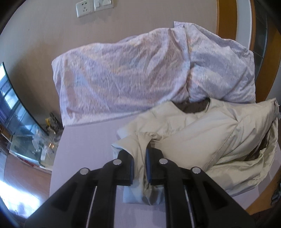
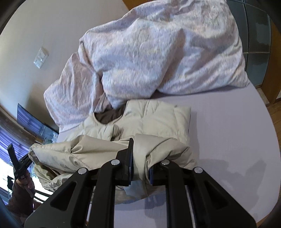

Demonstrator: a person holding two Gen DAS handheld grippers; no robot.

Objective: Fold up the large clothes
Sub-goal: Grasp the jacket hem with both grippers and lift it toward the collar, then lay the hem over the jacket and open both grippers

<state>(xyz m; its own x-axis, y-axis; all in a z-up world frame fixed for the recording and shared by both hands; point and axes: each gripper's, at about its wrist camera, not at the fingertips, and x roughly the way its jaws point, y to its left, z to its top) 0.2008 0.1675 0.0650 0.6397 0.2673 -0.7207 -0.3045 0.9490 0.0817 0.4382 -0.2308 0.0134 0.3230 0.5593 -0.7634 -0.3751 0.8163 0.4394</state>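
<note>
Left wrist view: mounted behind black fingers (image 1: 129, 168), angled steeply down across the bed (image 1: 84, 149) toward the wall with a socket (image 1: 84, 8); close on the beige jacket (image 1: 193, 133). Right wrist view: same mounting behind its fingers (image 2: 129, 157), angled down across the bed (image 2: 228, 131), equally close to the jacket (image 2: 158, 119). Shared by both: jacket, crumpled duvet (image 1: 131, 73) (image 2: 158, 52), lilac sheet. Left gripper (image 2: 15, 161) visible at lower left of right view.

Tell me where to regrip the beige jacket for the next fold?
Both grippers, left and right, already pinch the beige jacket's near edge. Probably keep that edge: its collar end lies flat against the quilt, so carry the near edge toward it from this side.
</note>
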